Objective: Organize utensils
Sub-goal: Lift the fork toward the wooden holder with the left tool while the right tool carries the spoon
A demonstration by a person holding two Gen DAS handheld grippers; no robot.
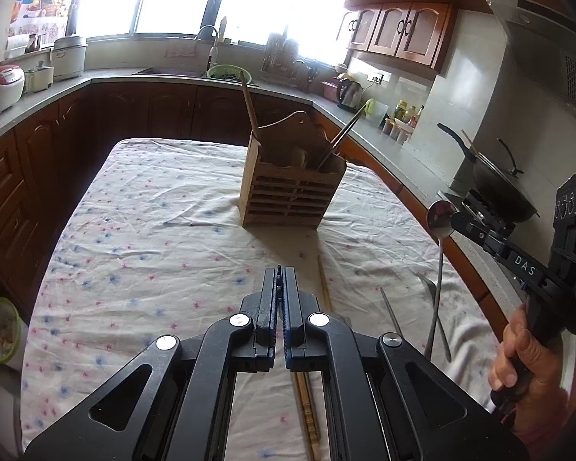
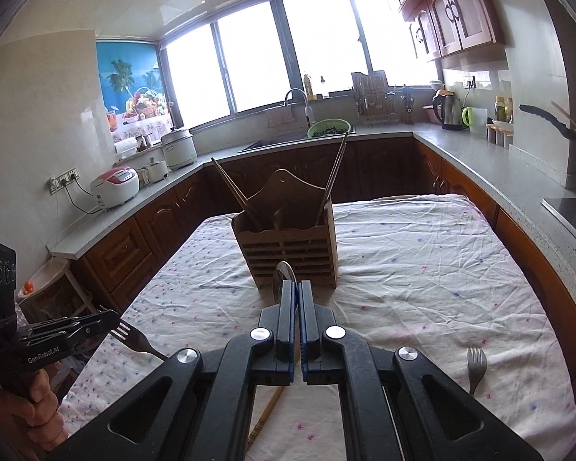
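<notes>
Steel catches the light on the spoon point(image 1: 440, 218) that my right tongs point(image 2: 298, 296) pinch: its handle is clamped between the two fingers, the bowl pokes up past the fingertips, and the long handle hangs down over the cloth. From my left camera I see the right tongs point(image 1: 457, 219) well off to the right, raised above the worktop, with my right hand point(image 1: 518, 361) wrapped around the grip.

My left tongs point(image 1: 279, 280) are pressed together, and in their own camera nothing shows between the fingers. From the right camera, a fork point(image 2: 132, 338) appears just beside their tip, with its tines near the fingertips, but I cannot tell whether it is gripped there.

Ahead, in the middle of the worktop, stands the wooden utensil holder point(image 1: 292, 192), upright, with chopsticks point(image 1: 247, 105) leaning out of it to the left and right. Another fork point(image 2: 476, 367) lies flat on the near right of the flowered cloth point(image 1: 153, 230). A wooden chopstick point(image 1: 324, 284) lies on the cloth near my left tongs, running under them.

Beyond the worktop, kitchen counters wrap around, with a rice cooker point(image 2: 115, 188) far left and a kettle point(image 2: 447, 111) far right.
</notes>
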